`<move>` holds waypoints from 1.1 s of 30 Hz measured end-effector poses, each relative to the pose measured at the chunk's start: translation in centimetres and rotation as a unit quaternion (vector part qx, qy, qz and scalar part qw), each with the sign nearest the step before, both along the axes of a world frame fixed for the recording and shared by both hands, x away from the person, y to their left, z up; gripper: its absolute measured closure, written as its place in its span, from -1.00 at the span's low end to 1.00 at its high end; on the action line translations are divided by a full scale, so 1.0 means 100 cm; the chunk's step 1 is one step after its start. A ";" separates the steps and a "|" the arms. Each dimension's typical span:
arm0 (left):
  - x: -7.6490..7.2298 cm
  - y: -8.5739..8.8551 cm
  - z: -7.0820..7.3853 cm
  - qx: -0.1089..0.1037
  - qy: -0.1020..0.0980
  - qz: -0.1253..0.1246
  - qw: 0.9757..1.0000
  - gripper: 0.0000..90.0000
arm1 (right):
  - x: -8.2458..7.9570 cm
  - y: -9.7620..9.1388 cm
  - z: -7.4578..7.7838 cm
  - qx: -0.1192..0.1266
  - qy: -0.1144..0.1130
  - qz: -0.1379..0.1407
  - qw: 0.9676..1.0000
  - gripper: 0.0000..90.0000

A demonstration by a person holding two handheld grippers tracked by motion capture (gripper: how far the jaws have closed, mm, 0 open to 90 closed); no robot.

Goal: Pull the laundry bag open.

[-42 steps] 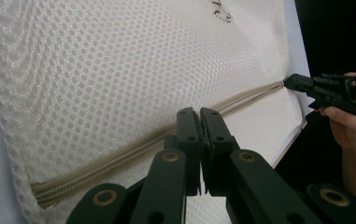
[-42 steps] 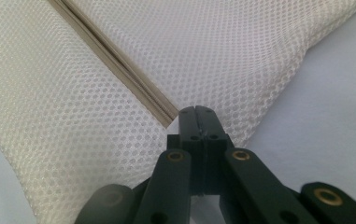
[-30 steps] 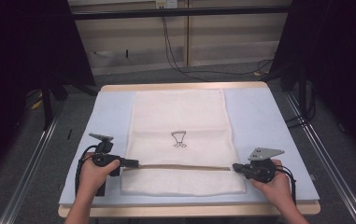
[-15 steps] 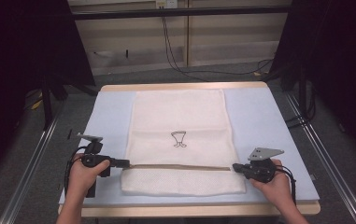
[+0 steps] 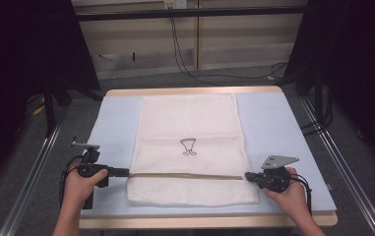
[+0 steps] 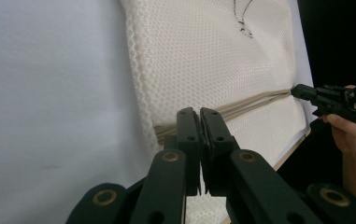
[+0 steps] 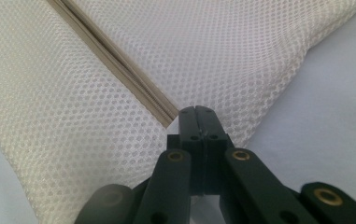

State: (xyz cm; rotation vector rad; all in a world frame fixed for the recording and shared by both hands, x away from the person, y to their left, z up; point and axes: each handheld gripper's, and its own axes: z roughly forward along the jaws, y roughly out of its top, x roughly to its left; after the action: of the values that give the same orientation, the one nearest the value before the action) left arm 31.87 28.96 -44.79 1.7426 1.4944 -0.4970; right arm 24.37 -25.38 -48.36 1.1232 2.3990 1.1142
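Pale blue table point(image 5: 273, 128) in a dark room with cables on the floor. A white mesh bag point(image 5: 187, 123) lies flat mid-table, small black goblet-like logo point(image 5: 189, 146), no readable text. Left gripper point(image 5: 124, 172) and right gripper point(image 5: 248, 176) sit low at the tan band's point(image 5: 185, 175) ends, jaws together.

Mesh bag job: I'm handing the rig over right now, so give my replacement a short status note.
Left gripper: jaws shut on the tan band at the left edge of the white mesh bag.
Right gripper: jaws shut at the band's right end.
The bag lies flat on the pale blue table, printed side up, its near part folded so that the band runs straight across between the grippers.
Done: both ends gripped, band pulled taut.
Left: probably carry the fold on and smooth it; move both hands evenly.
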 end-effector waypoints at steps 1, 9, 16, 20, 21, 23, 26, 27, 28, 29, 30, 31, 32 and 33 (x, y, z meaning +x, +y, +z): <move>0.000 0.002 0.000 -0.001 0.002 0.003 1.000 0.95 | 0.000 0.000 0.000 0.000 0.000 0.000 1.000 1.00; -0.002 0.010 -0.001 0.000 0.003 0.004 1.000 0.94 | 0.000 0.000 0.000 -0.001 0.001 0.001 1.000 1.00; -0.003 0.015 -0.002 -0.001 0.005 0.010 1.000 0.95 | 0.001 0.000 0.000 0.001 0.002 0.004 1.000 1.00; -0.003 0.015 -0.002 0.005 0.004 0.012 1.000 0.94 | 0.001 0.000 0.000 0.001 0.002 0.005 1.000 1.00; -0.003 0.014 -0.002 0.016 0.003 0.005 1.000 0.94 | 0.001 -0.001 0.000 0.002 0.002 0.004 1.000 1.00; -0.003 0.012 -0.003 0.021 0.002 0.004 1.000 0.94 | 0.001 -0.001 0.000 0.003 0.002 0.005 1.000 1.00; -0.004 0.011 0.000 0.023 -0.006 -0.002 1.000 0.94 | 0.001 -0.001 0.000 0.002 0.001 0.005 1.000 1.00; -0.004 0.010 0.002 0.021 -0.009 0.005 1.000 0.94 | 0.000 0.000 0.000 0.000 0.001 0.003 1.000 1.00; -0.004 0.010 0.004 0.020 -0.018 0.003 1.000 0.92 | 0.000 0.000 0.001 0.000 0.001 0.003 1.000 1.00; -0.005 0.010 0.005 0.025 -0.031 0.008 0.999 0.91 | 0.000 0.000 0.001 -0.003 -0.002 0.006 1.000 1.00; -0.005 0.010 0.007 0.026 -0.031 0.006 0.999 0.90 | -0.001 0.000 0.002 -0.004 -0.002 0.008 1.000 0.99; -0.006 0.011 0.009 0.028 -0.033 0.009 0.999 0.87 | -0.001 0.000 0.002 -0.001 -0.001 0.008 1.000 0.93; -0.006 0.011 0.010 0.028 -0.039 0.016 0.999 0.80 | -0.001 -0.001 0.004 0.003 -0.002 0.006 1.000 0.83; -0.006 0.014 0.010 0.028 -0.046 0.018 0.998 0.73 | -0.002 -0.003 0.006 0.007 -0.004 0.005 1.000 0.79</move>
State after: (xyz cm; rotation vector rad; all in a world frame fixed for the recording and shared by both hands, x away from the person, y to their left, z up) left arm 31.24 30.32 -43.78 1.7545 1.4851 -0.3536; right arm 24.19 -25.68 -47.80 1.1098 2.3968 1.1377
